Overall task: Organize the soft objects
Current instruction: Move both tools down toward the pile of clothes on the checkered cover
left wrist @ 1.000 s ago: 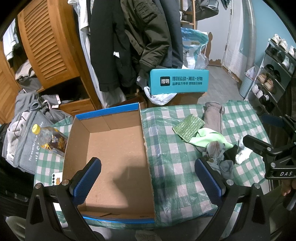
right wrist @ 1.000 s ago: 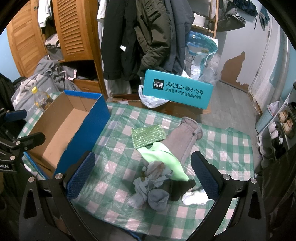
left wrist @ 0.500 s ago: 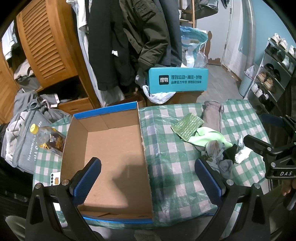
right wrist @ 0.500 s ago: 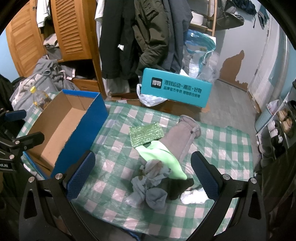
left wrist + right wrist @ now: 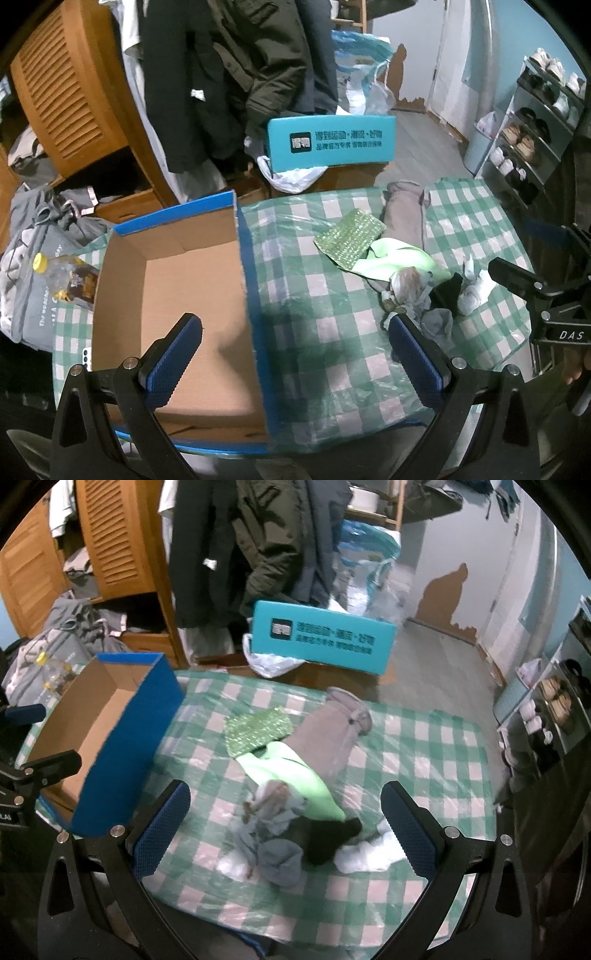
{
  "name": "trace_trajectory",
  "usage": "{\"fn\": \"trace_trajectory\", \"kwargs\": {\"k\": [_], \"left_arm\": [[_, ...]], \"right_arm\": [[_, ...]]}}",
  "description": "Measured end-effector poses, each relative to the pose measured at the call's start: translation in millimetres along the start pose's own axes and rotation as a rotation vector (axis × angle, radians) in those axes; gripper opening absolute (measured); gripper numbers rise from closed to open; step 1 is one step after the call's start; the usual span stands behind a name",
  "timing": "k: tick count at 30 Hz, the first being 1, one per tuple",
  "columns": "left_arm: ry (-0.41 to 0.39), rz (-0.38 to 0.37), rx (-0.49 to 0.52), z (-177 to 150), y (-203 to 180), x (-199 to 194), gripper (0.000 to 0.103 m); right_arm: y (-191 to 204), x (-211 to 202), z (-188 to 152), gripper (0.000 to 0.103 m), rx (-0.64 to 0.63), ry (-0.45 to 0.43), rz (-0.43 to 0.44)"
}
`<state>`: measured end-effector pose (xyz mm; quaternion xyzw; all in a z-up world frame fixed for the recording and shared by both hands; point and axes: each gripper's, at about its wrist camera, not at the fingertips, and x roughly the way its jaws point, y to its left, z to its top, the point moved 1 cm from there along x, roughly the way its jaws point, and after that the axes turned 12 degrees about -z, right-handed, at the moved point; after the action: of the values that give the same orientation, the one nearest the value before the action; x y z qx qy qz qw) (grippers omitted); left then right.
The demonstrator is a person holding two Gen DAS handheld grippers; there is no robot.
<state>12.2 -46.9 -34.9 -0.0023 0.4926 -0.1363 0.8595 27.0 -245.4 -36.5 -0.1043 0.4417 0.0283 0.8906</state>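
An empty blue cardboard box (image 5: 177, 295) (image 5: 96, 734) sits on the left of the green checked table (image 5: 314, 314). A heap of soft things lies to its right: a green sparkly cloth (image 5: 258, 729), a grey-brown garment (image 5: 332, 731), a light green cloth (image 5: 295, 779), grey socks (image 5: 273, 845), a black sock (image 5: 325, 838) and white socks (image 5: 369, 853). My left gripper (image 5: 295, 354) is open and empty over the box's right wall. My right gripper (image 5: 284, 827) is open and empty, above the sock heap.
A plastic bottle (image 5: 66, 280) and grey clothes (image 5: 33, 258) lie left of the box. A teal box (image 5: 328, 144) stands behind the table, below hanging coats (image 5: 240, 74). A wooden wardrobe (image 5: 74, 96) is at back left, a shoe rack (image 5: 535, 129) at right.
Both grippers have moved forward and a little lower toward the table; the heap and box look larger. Both grippers stay open. Nothing on the table has moved.
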Motion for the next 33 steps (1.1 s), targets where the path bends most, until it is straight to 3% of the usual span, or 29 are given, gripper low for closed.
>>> {"fn": "trace_trajectory", "kwargs": {"k": [15,33], "left_arm": [[0.108,-0.032,0.018,3.0,-28.3,47.2,0.102],[0.234,-0.069,0.012,-0.3,-53.6,117.1,0.102]], "right_arm": [[-42.0,30.0,-21.7,0.102,0.066,0.088,-0.071],[-78.3,92.7,-53.9,0.101,0.126,0.255,-0.132]]}}
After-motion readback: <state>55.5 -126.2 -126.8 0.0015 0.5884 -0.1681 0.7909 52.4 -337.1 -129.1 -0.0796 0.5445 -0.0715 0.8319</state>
